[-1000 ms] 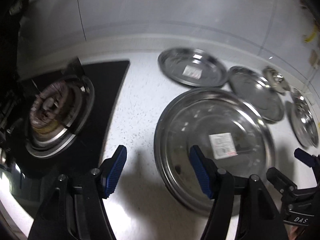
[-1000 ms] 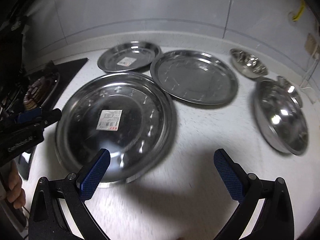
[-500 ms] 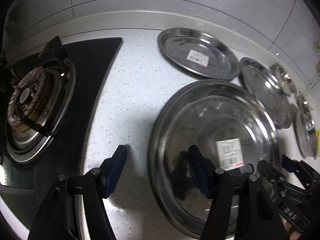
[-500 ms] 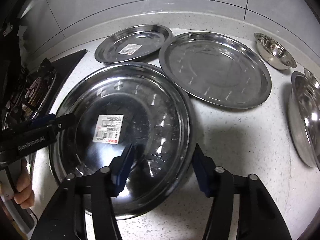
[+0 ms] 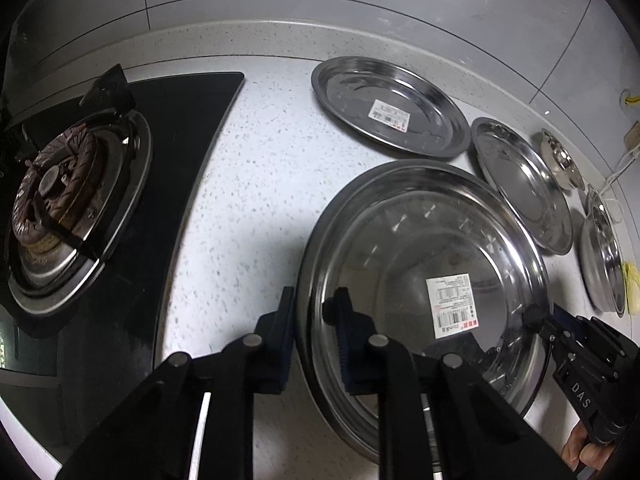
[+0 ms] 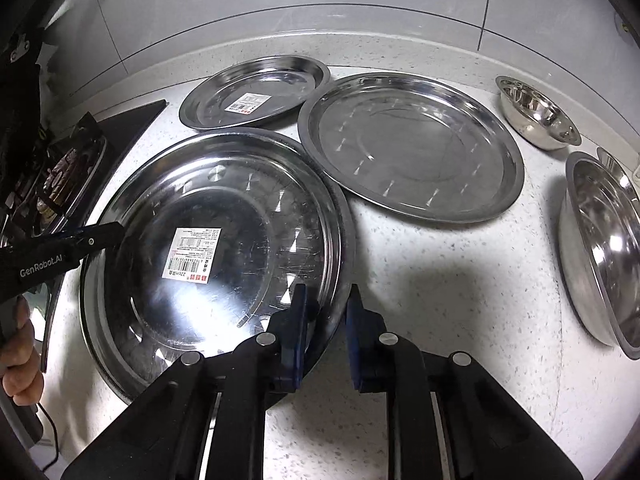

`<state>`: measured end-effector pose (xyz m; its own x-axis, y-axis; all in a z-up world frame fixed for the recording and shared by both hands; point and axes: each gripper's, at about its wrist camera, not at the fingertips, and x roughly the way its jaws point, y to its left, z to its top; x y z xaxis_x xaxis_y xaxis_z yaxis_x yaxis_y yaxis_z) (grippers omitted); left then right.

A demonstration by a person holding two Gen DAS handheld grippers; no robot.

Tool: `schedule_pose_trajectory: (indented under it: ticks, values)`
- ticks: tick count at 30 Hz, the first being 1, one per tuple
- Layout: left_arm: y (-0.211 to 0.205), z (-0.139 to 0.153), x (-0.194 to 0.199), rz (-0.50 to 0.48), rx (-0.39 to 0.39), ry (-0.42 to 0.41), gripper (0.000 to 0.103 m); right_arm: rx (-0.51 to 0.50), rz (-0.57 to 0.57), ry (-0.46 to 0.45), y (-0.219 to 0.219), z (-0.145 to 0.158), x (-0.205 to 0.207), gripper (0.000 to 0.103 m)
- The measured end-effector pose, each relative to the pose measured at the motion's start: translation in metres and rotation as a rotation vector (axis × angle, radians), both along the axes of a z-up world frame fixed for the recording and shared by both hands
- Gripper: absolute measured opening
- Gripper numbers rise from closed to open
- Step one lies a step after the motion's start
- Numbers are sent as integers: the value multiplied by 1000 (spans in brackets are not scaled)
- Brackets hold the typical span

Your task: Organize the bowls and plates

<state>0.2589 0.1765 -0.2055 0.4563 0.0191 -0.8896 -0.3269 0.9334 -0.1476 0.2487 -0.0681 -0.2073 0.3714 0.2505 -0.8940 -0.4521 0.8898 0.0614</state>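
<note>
Left wrist view: your left gripper (image 5: 310,332) has its fingers pinched on the near-left rim of the big labelled steel plate (image 5: 424,280) on the desk (image 5: 248,184) beside the gas burner (image 5: 56,196); thin slick rim, so it may slip or scrape. Right wrist view: your right gripper (image 6: 324,328) clamps the same plate's opposite rim, uneven lifting could tip it into the neighbours; I count three plates, two or three bowls, hard to tell.

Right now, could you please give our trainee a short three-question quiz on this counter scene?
1. True or false: both hand-held grippers, left hand-held gripper and right hand-held gripper, clamp the rim of the big labelled plate.
2. How many plates carry a paper label?
3. Which lies nearest the stove burner? A. small bowl B. big labelled plate C. unlabelled plate

Key: 1 true; 2 two; 3 B.
</note>
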Motion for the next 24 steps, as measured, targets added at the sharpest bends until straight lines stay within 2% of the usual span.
schedule_pose_trajectory:
  ticks: [7,24]
  values:
    - [-22,27,-15,-11,27,-50,17,26,-12,-8,-16,12,-12,15]
    - [-63,43,-46,-17,80,-62,17,32,-7,-45,-48,39,-32,15]
